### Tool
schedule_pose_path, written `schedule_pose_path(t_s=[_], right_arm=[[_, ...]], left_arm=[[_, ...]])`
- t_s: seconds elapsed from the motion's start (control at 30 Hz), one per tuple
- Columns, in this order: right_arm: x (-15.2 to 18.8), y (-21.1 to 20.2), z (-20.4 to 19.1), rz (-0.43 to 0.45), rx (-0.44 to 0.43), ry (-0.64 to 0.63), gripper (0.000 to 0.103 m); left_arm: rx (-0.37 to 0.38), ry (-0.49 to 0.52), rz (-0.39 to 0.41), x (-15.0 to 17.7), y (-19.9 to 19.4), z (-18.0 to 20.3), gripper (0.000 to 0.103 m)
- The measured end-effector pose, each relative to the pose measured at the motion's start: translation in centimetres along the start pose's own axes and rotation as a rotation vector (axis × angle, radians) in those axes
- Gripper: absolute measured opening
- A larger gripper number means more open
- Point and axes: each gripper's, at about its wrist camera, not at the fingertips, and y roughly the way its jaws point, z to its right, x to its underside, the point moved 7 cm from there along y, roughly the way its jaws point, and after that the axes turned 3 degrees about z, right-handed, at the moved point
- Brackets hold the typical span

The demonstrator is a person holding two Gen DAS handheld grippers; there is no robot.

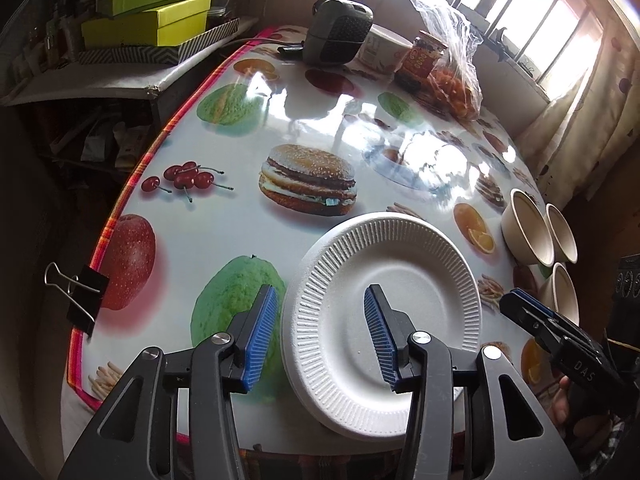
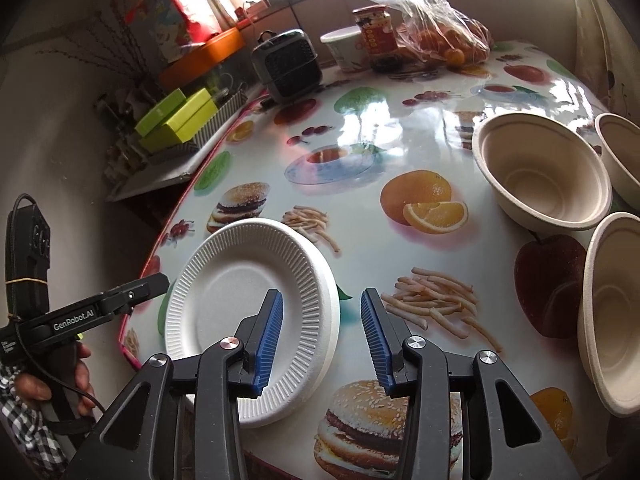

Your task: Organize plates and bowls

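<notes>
A white ribbed foam plate (image 1: pixel 384 320) lies on the food-print table near its front edge; it also shows in the right wrist view (image 2: pixel 248 312). My left gripper (image 1: pixel 320 336) is open, its jaws either side of the plate's left rim. My right gripper (image 2: pixel 322 340) is open, its jaws either side of the plate's right rim, and it shows from the side in the left wrist view (image 1: pixel 520 304). Three beige paper bowls stand at the right: one (image 2: pixel 540 172), one behind it (image 2: pixel 620 152), one nearest (image 2: pixel 612 312).
At the back stand a small dark heater (image 2: pixel 288 64), a white cup (image 2: pixel 344 48), a red jar (image 2: pixel 374 36) and a plastic bag of oranges (image 2: pixel 444 40). Green boxes (image 1: pixel 152 16) sit on a side shelf. A binder clip (image 1: pixel 80 292) grips the table's left edge.
</notes>
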Motion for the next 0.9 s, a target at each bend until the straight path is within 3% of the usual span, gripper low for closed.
schedule_pose_path(t_s=[0.2, 0.9], right_arm=[[-0.7, -1.2, 1.1, 0.035, 0.032, 0.015, 0.042], [-1.3, -3.7, 4.7, 0.094, 0.094, 0.083, 0.043]], left_arm=[[-0.007, 0.039, 0.03, -1.0, -0.3, 1.7, 0.047], [0.082, 0.145, -0.008, -1.5, 1.6, 7.9, 0.047]])
